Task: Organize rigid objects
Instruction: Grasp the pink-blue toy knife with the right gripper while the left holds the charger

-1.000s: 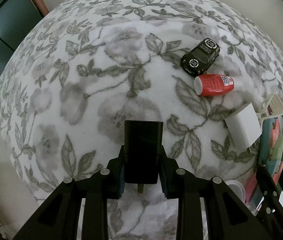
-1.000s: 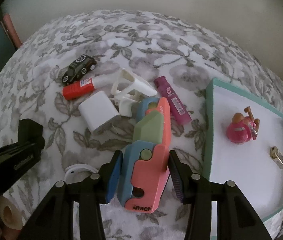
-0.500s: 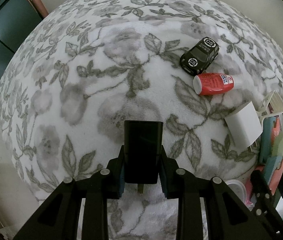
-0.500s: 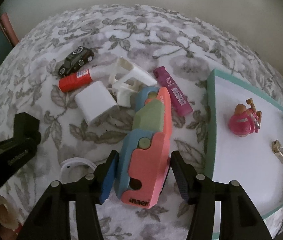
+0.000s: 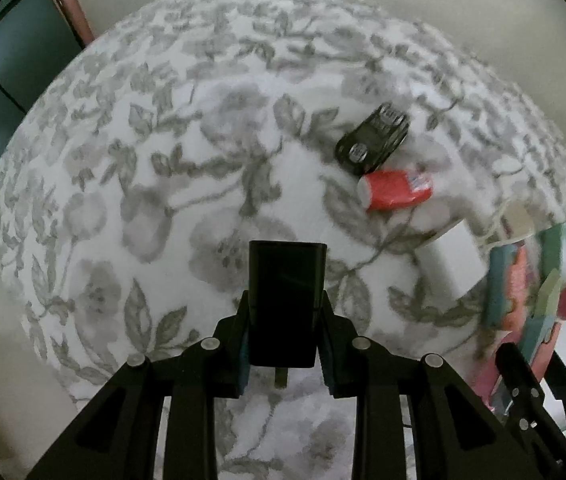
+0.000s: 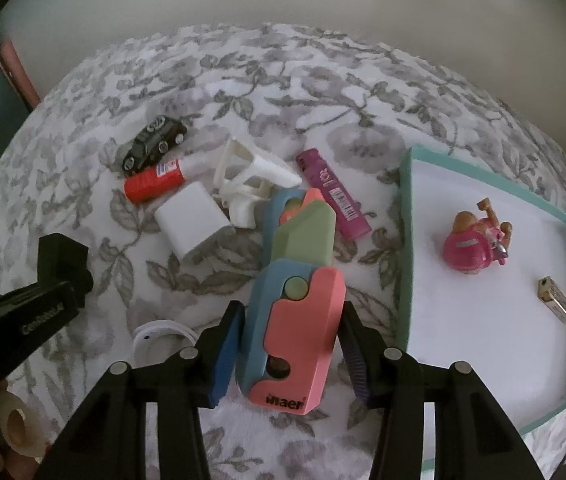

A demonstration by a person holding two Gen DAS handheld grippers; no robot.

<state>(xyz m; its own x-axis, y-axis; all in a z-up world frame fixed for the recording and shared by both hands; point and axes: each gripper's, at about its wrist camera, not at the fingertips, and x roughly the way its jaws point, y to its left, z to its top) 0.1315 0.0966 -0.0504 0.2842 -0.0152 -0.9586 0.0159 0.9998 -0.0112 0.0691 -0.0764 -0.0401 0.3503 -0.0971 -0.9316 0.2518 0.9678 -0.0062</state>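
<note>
My left gripper [image 5: 285, 340] is shut on a black plug adapter [image 5: 286, 300], held above the floral cloth. My right gripper [image 6: 289, 344] is open around a pink, blue and green toy [image 6: 295, 304] that lies on the cloth; the jaws stand a little apart from its sides. A teal-rimmed white tray [image 6: 405, 240] at the right holds a pink figure [image 6: 473, 246] and a small gold block [image 6: 557, 300]. A black toy car [image 6: 155, 142], a red tube [image 6: 155, 182], a white charger [image 6: 191, 224], a white plastic frame [image 6: 251, 180] and a magenta tube [image 6: 333, 194] lie loose behind the toy.
The left gripper's body [image 6: 15, 320] shows at the left of the right wrist view. A white ring [image 6: 163, 330] lies by my right gripper's left jaw. A tape roll [image 6: 19, 436] sits at the bottom left. A wall stands behind the cloth.
My right gripper's jaws have opened a little around the toy. My left gripper has shifted with the black adapter, and the tray has come into its view at the right.
</note>
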